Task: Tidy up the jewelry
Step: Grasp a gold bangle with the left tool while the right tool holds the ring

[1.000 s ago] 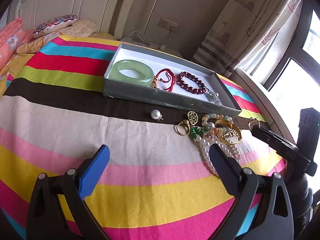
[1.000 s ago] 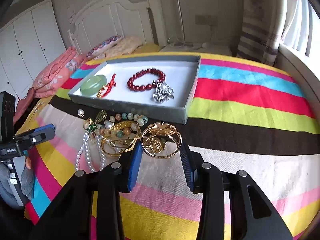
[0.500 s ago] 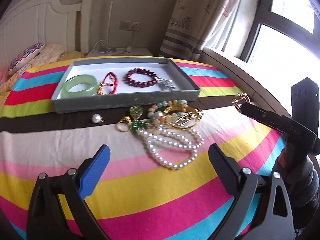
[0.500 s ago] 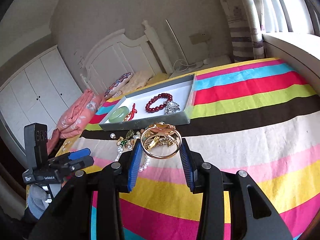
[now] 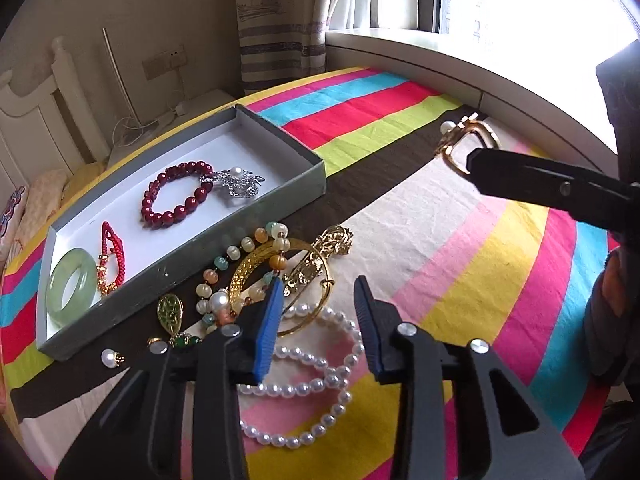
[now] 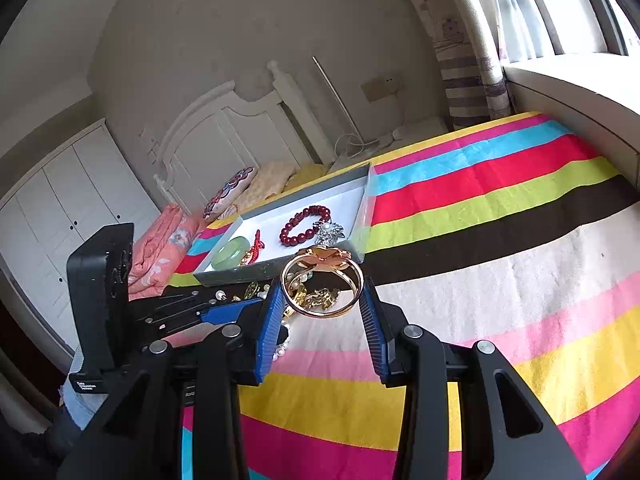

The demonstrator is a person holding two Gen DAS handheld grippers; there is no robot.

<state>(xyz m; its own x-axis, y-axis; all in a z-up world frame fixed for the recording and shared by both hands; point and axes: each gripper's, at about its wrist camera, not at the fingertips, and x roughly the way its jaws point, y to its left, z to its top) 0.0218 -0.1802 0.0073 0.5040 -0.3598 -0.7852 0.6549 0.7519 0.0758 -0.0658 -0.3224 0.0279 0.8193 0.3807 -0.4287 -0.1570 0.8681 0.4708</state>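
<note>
A grey tray [image 5: 256,216] on the striped bedspread holds a jade bangle [image 5: 72,286], a red cord bracelet [image 5: 112,256], a dark red bead bracelet [image 5: 176,196] and a silver brooch [image 5: 236,184]. In front of it lies a pile: gold bangle [image 5: 304,276], pearl strand [image 5: 320,364], coloured beads [image 5: 244,244], gold pendant [image 5: 170,312]. My left gripper [image 5: 318,320] hovers half-closed over the pile, jaws apart around the bangle's edge. My right gripper [image 6: 322,308] is shut on a gold ring-shaped bangle [image 6: 322,284], lifted above the bed; it also shows in the left wrist view [image 5: 468,140].
A loose pearl earring [image 5: 110,358] lies left of the pile. Pillows [image 6: 232,192] and a headboard [image 6: 224,136] are beyond the tray. A window ledge [image 5: 460,64] runs along the bed's right side. The left gripper body [image 6: 104,292] sits close left of my right gripper.
My left gripper moved forward and down onto the jewelry pile and its jaws narrowed. My right gripper kept hold of the gold bangle and rose slightly.
</note>
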